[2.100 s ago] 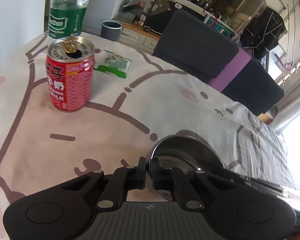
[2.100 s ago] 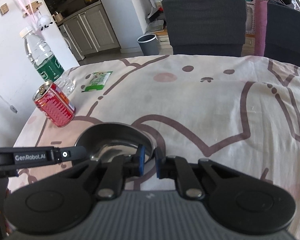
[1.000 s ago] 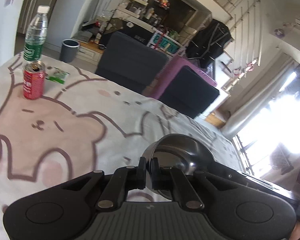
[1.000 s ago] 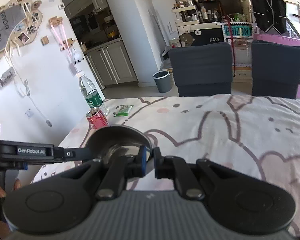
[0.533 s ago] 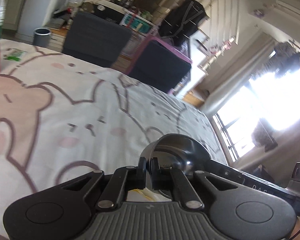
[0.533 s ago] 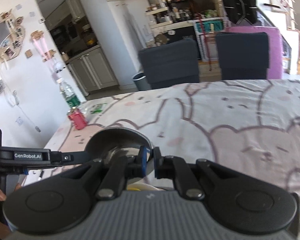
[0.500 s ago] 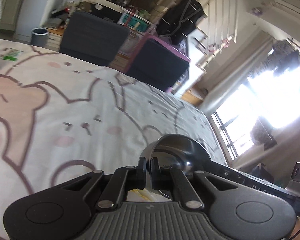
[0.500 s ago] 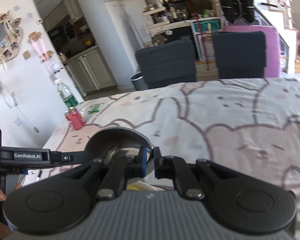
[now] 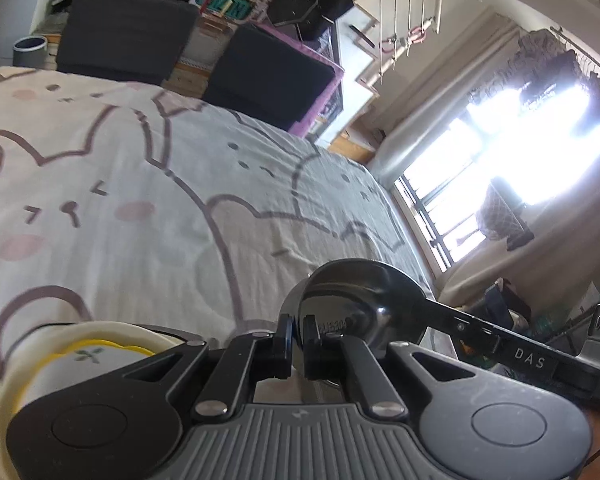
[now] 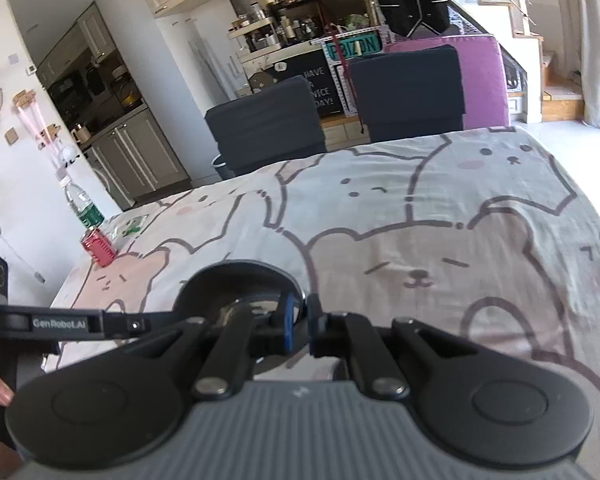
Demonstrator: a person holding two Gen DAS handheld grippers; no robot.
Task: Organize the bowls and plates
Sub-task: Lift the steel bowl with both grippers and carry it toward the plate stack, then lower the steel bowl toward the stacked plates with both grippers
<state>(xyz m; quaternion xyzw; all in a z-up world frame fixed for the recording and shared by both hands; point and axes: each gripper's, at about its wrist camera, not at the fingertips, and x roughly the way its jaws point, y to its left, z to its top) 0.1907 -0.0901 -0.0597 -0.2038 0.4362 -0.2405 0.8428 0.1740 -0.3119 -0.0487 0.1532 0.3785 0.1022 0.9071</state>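
Observation:
A shiny steel bowl (image 9: 356,292) is held in the air between both grippers. My left gripper (image 9: 298,334) is shut on its near rim. My right gripper (image 10: 298,322) is shut on the opposite rim of the same bowl (image 10: 236,284). Each view shows the other gripper reaching in from the side. A white bowl with a yellow inner ring and a small leaf mark (image 9: 80,352) sits on the bear-print tablecloth below and left of my left gripper, partly hidden by it.
A red drink can (image 10: 98,247), a water bottle (image 10: 80,204) and a green packet (image 10: 134,225) stand at the table's far left. Two dark chairs (image 10: 404,96) stand behind the table's far edge. A bright window (image 9: 512,168) is beyond the right edge.
Both grippers have lifted the steel bowl and carried it to the right across the table. The can and bottle have fallen far behind. The white bowl has come into view under my left gripper.

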